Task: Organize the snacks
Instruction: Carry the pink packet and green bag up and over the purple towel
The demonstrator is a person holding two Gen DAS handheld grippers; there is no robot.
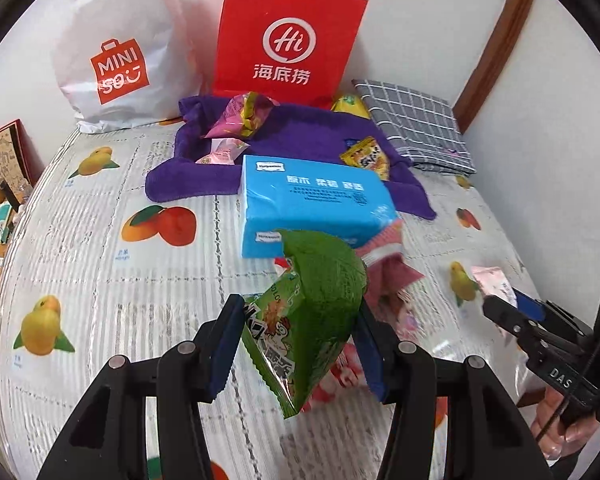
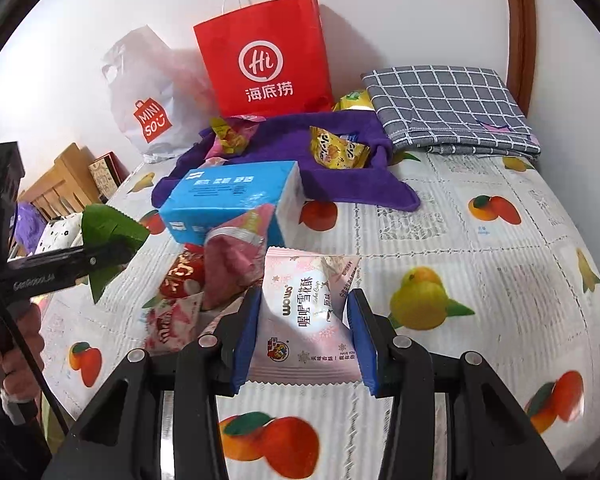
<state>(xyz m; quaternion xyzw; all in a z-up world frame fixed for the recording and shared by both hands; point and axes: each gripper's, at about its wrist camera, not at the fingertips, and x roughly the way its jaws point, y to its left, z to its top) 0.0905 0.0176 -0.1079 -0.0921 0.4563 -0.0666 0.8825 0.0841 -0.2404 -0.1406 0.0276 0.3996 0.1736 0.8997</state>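
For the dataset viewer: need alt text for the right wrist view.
The right gripper clamps a pale pink snack packet above a fruit-print tablecloth. Behind lie more snacks, a blue tissue pack, a purple towel and a red paper bag.

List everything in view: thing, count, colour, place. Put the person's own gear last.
green snack packet: 1, green, held off the table in the left gripper
pale pink snack packet: 1, pale pink and white, in the right gripper
tissue pack: 1, blue, mid-table, front of the towel
purple towel: 1, purple, behind the tissue pack
yellow snack packet: 1, yellow, on the towel
red paper bag: 1, red, upright at the wall
white plastic bag: 1, white, left of the red bag
checked cloth: 1, grey, folded, far right corner
left gripper: shut on the green packet
right gripper: shut on the pink packet
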